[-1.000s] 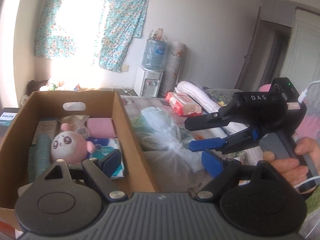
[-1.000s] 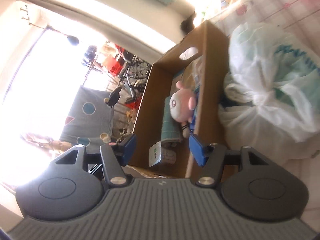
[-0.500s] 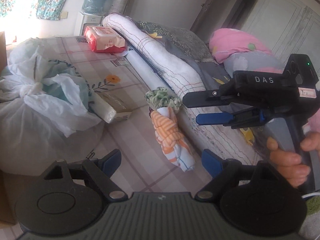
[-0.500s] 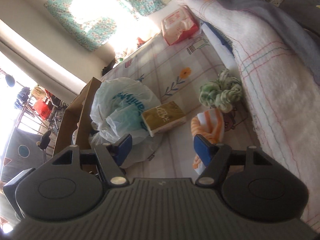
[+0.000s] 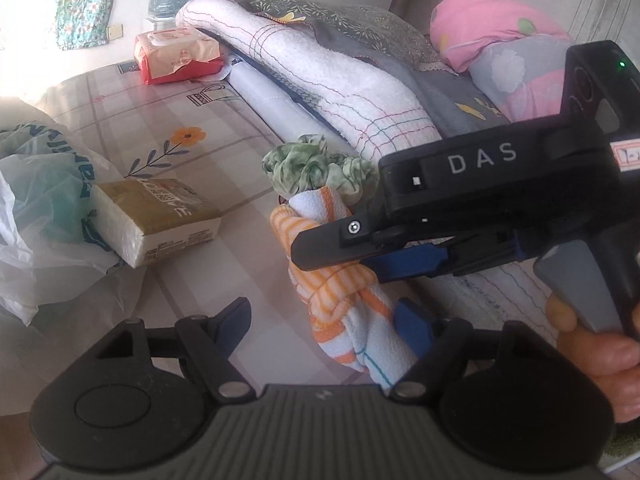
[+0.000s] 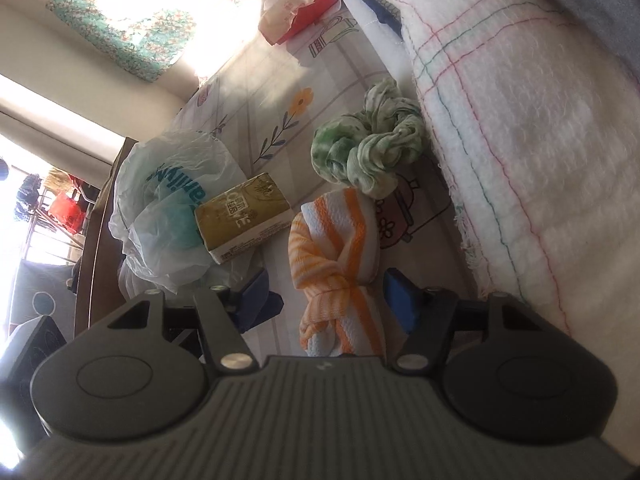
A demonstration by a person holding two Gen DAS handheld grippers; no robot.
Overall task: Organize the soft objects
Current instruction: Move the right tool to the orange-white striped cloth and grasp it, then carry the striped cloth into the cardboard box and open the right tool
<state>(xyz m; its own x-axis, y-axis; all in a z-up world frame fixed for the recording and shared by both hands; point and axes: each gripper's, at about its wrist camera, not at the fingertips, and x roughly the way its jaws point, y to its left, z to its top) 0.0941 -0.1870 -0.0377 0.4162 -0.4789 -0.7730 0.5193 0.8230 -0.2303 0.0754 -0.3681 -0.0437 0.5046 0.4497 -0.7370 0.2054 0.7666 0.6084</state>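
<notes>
A knotted orange-and-white striped towel (image 5: 340, 292) (image 6: 340, 280) lies on the bed sheet, with a green-and-white knotted cloth (image 5: 316, 168) (image 6: 368, 148) just beyond it. My right gripper (image 6: 328, 296) is open, its blue pads on either side of the striped towel, not pressing it; it also shows in the left wrist view (image 5: 384, 256) above the towel. My left gripper (image 5: 324, 320) is open and empty, with the towel's near end by its right pad.
A yellow tissue pack (image 5: 160, 216) (image 6: 244, 216) leans on a tied white plastic bag (image 5: 36, 208) (image 6: 172, 200). A red wipes pack (image 5: 180, 54) lies farther back. A rolled white blanket (image 5: 340, 80) and pillows (image 5: 500, 28) lie on the right. The cardboard box edge (image 6: 100, 220) is left.
Both grippers swung away from the cardboard box to the right and closed in on the striped towel. The right gripper now straddles the towel.
</notes>
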